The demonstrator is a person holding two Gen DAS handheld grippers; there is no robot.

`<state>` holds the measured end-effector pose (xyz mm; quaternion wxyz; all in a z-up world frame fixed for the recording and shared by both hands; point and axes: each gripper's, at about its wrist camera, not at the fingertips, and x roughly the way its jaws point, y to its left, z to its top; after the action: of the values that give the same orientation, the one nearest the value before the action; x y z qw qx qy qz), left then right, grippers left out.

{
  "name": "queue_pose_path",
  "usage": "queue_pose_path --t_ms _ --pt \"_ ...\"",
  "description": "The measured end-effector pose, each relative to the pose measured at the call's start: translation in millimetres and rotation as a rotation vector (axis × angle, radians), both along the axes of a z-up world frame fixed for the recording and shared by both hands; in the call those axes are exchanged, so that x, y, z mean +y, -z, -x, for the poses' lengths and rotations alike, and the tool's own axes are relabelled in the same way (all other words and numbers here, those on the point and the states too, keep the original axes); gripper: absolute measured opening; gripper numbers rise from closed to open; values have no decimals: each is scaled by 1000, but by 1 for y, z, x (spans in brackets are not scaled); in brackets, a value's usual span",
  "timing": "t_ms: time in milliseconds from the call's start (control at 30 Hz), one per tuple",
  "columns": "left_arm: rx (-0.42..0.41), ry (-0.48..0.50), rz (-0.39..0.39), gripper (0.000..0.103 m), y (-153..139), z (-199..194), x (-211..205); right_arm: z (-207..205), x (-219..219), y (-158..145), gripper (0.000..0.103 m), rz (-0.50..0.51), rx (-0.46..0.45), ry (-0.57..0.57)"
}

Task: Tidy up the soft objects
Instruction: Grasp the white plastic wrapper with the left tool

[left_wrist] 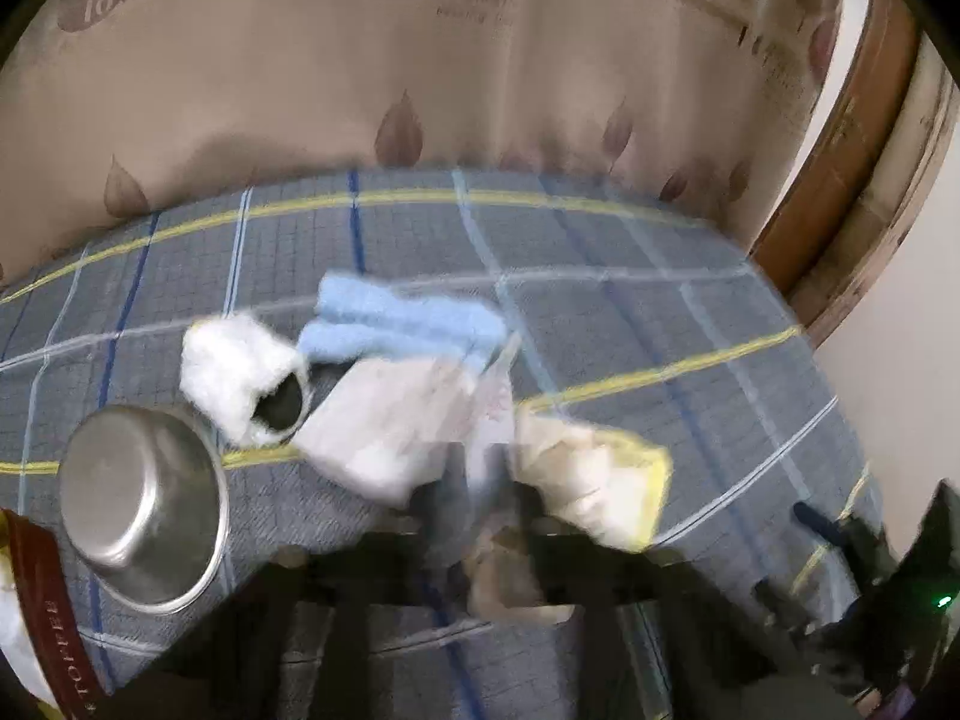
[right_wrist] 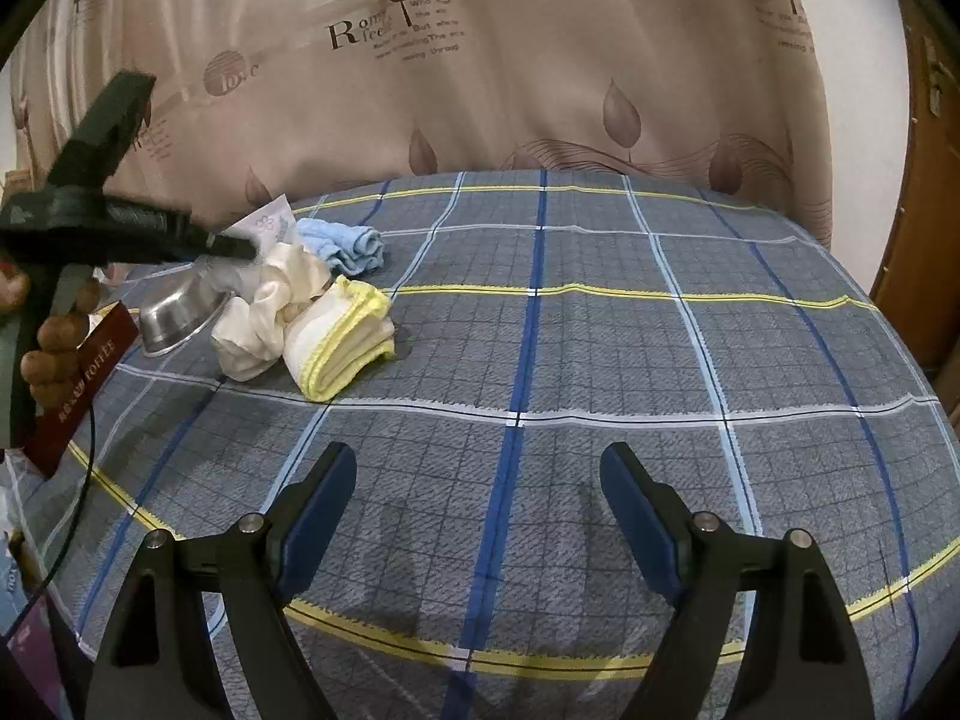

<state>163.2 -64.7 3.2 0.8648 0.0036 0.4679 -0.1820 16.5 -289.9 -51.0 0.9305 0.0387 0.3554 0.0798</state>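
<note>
The right gripper [right_wrist: 479, 480] is held low over the plaid bedspread [right_wrist: 600, 360], level and pointing toward the curtain [right_wrist: 480, 90]. Its two blue-padded fingers [right_wrist: 321, 504] are spread wide apart with only cloth between them, in the lower middle of the right wrist view.

The left gripper [right_wrist: 240, 249] is seen at the upper left of that view, reaching in from the left edge and angled down onto the pile of soft things. Knuckles of the person's hand [right_wrist: 57, 336] are visible on its handle at the left edge. Its tip is buried against a cream satin cloth [right_wrist: 264, 306], and whether it is clamped on the cloth or merely touching it cannot be told. In the left wrist view the fingers are dark, smeared shapes at the bottom, with pale fabric [left_wrist: 510, 570] blurred between them.

The soft objects lie in the left part of the bed. A folded white towel with yellow edging [right_wrist: 342, 342] lies just beside the satin cloth, touching it. A rolled blue towel [right_wrist: 354, 246] lies behind them, near the curtain. A white fluffy piece [left_wrist: 234, 366] sits beside the blue towel; its dark opening is hard to make out. A steel bowl [right_wrist: 180, 315] lies tilted at the left, beside a red box [right_wrist: 90, 372] cut off by the frame edge.
</note>
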Motion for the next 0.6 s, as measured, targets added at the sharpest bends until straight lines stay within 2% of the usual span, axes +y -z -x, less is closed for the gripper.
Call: queue_pose_path --t_ms 67,200,267,400,600 --pt "-27 -34 -11 5 0 5 4 0 0 0 81 -2 0 2" --pt "-36 -75 21 5 -8 28 16 -2 0 1 81 0 8 1" --pt "-36 -81 79 5 -16 47 25 -2 -1 1 81 1 8 4" --pt "-71 -92 106 6 -37 98 37 -2 -2 0 81 -1 1 11" --pt "-48 -133 155 6 -47 148 65 5 1 -4 81 9 -33 -10"
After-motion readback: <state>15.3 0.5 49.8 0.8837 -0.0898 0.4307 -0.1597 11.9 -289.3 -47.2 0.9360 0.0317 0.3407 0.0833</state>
